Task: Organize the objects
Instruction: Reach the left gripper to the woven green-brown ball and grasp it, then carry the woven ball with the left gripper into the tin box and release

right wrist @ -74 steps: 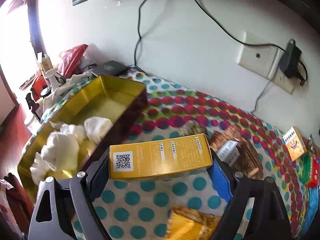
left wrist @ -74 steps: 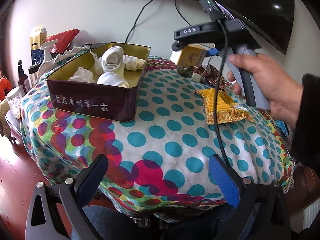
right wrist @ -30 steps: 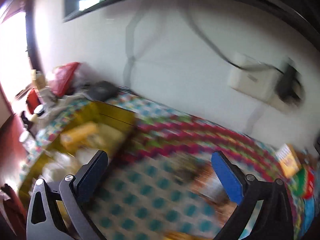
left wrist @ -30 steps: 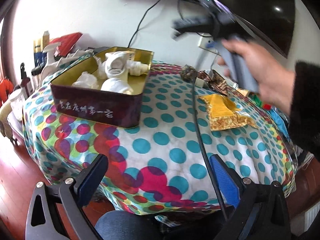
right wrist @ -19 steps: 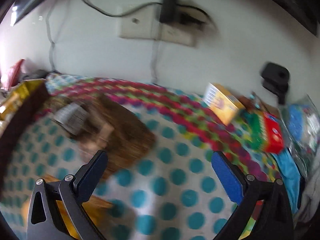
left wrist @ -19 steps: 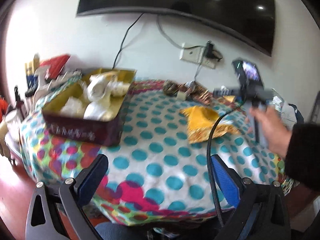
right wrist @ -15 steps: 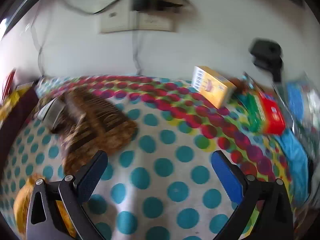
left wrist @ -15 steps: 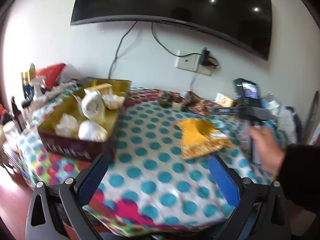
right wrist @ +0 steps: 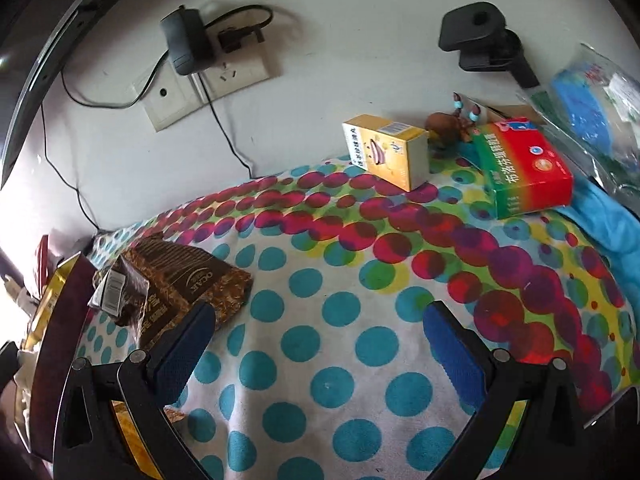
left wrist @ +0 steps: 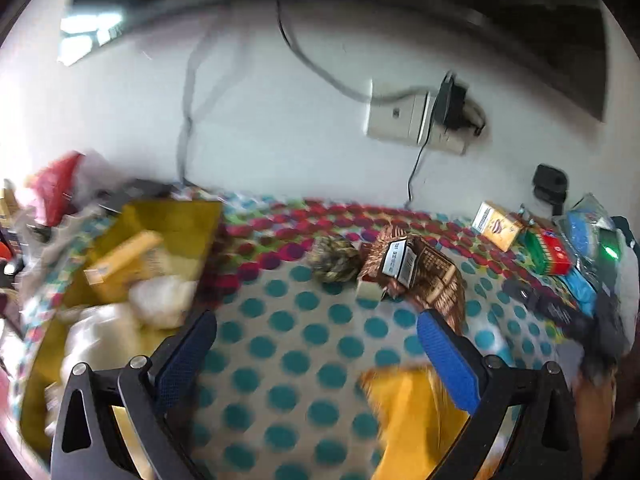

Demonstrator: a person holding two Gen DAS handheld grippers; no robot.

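Observation:
My left gripper (left wrist: 316, 348) is open and empty above the polka-dot tablecloth (left wrist: 304, 344). Left of it stands the gold-lined tin (left wrist: 172, 220) holding a yellow box (left wrist: 124, 256) and white bundles (left wrist: 160, 300). A yellow packet (left wrist: 408, 408) lies under its right finger. Ahead lie a brown packet (left wrist: 424, 276) and a mottled ball (left wrist: 334, 260). My right gripper (right wrist: 316, 344) is open and empty over the cloth (right wrist: 360, 280). Beyond it stand a small yellow box (right wrist: 386, 152) and a red-green box (right wrist: 524, 168); the brown packet (right wrist: 180, 284) lies at its left.
A wall socket with charger (right wrist: 200, 64) and cables is on the wall behind. A small brown figurine (right wrist: 448, 126), a black mount (right wrist: 480, 36) and a blue bag (right wrist: 592, 92) sit at the far right. Clutter with a red bag (left wrist: 52, 188) lies left of the tin.
The yellow box left my right gripper and now lies in the tin. My right gripper swung right toward the small boxes. My left gripper moved forward over the table.

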